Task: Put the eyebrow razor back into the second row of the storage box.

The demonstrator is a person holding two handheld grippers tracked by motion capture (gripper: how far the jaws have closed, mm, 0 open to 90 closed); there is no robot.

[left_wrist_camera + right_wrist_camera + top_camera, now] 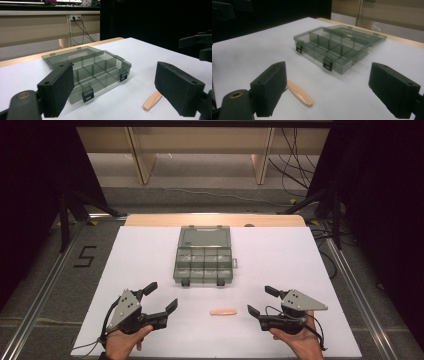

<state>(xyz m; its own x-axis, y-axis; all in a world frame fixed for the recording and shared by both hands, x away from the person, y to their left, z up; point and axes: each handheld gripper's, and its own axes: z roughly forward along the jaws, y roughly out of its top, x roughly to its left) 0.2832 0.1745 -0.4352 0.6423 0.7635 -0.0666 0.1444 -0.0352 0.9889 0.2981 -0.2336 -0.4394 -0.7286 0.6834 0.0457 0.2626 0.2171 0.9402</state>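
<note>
Start: I'm holding both grippers apart, nothing gripped.
Stick (pixel 223 312) lying between left gripper (pixel 161 296) and right gripper (pixel 261 300); next, I judge, clamp it for the open box (pixel 204 265).

Stick (pixel 300 93) near end hidden — behind right gripper's jaw.

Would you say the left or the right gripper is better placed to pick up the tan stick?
Right, probably. The right gripper is open and nearer the tan stick than the open left gripper.
</note>
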